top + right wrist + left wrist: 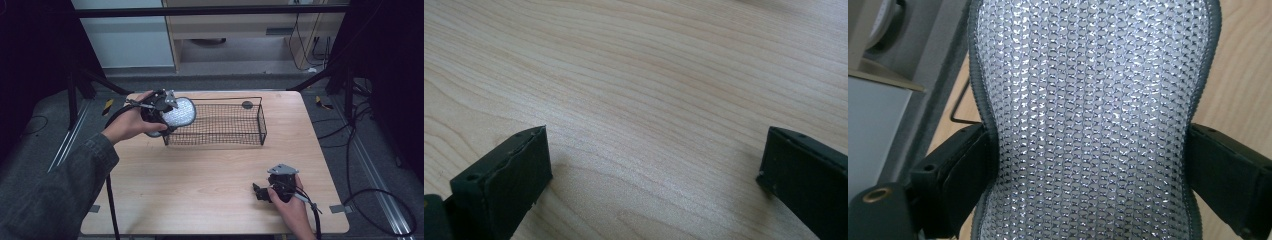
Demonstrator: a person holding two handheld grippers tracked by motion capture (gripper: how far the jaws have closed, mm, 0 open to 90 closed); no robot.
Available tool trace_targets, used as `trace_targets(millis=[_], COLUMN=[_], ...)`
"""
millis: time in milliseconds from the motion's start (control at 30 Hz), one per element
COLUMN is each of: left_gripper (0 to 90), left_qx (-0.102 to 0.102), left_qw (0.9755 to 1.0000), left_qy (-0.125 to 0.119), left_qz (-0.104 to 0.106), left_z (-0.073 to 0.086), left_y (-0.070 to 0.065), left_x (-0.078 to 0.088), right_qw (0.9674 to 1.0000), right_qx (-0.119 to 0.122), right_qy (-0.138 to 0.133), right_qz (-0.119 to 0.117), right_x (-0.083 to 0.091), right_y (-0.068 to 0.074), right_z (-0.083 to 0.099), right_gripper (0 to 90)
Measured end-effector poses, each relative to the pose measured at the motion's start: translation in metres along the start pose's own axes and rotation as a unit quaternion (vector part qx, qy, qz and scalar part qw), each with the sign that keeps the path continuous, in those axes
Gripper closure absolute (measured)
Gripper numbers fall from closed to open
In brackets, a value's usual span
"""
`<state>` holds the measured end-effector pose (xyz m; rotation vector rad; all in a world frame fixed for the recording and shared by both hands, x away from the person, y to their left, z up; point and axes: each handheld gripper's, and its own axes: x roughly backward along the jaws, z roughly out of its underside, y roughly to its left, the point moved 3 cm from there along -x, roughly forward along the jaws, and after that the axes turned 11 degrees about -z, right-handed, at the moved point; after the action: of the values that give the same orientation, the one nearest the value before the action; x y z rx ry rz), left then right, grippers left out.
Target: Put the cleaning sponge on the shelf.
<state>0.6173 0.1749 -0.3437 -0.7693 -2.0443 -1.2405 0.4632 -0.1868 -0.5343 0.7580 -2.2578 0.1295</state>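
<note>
The left gripper (167,114) clamps a silvery mesh scrubbing pad (179,112), its two black jaws pinching the pad's narrowed waist from either side, as the left gripper view shows (1093,125). The pad bulges out beyond the jaws and hangs in the air just at the near left corner of the wire basket (260,120), which stretches away to the gripper's right on the bench (200,180).

The pad is soft and squashes under the grip, so it could slide out of the jaws if the hand tilts or jolts. Its loose mesh could also snag on the basket's wire rim and drag the light basket along, or drop outside it.

The right gripper (261,192) rests well apart, low over the bare bench, its jaws spread wide with nothing between them (649,165).
</note>
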Motion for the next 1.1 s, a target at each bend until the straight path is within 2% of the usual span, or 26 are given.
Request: trace_targets(millis=[100, 133, 233, 300, 467, 500, 633, 1033, 1100], left_gripper=[7.5, 7.4, 7.5, 7.4, 7.4, 7.4, 7.4, 7.4, 7.4], left_qx=[-0.01, -0.01, -0.008, -0.009, -0.026, -0.036, -0.054, -0.063, -0.058], left_qw=[0.9997, 0.9996, 0.9991, 0.9986, 0.9975, 0.9972, 0.996, 0.9943, 0.9948], left_qy=[-0.007, -0.007, -0.022, -0.03, -0.036, -0.032, -0.022, -0.025, -0.026], left_qz=[-0.02, -0.024, -0.037, -0.043, -0.054, -0.056, -0.067, -0.082, -0.079], left_z=[-0.009, -0.011, -0.02, -0.025, -0.033, -0.034, -0.034, -0.033, -0.035], left_y=[0.008, 0.009, 0.014, 0.014, 0.008, 0.007, 0.003, -0.006, -0.006], left_x=[-0.001, 0.0, 0.004, 0.007, 0.008, 0.007, 0.0, -0.027, -0.033], right_qw=[1.0, 1.0, 1.0, 1.0, 1.0, 1.0, 1.0, 1.0, 1.0], right_qx=[0.006, 0.0, 0.004, 0.002, 0.004, 0.004, 0.003, 0.003, 0.003], right_qy=[0.004, 0.0, 0.001, 0.0, -0.001, 0.0, 0.0, 0.002, 0.001], right_qz=[0.001, 0.0, 0.002, 0.001, 0.0, 0.0, 0.001, 0.001, 0.001], right_x=[0.001, 0.001, 0.002, 0.002, 0.002, 0.002, 0.002, 0.002, 0.002], right_y=[0.0, 0.001, 0.0, 0.001, 0.0, 0.0, 0.0, 0.001, 0.001], right_z=[0.0, 0.001, 0.001, 0.001, 0.002, 0.002, 0.002, 0.002, 0.002], right_gripper=[0.7, 0.7, 0.7, 0.7, 0.7, 0.7, 0.7, 0.7, 0.7])
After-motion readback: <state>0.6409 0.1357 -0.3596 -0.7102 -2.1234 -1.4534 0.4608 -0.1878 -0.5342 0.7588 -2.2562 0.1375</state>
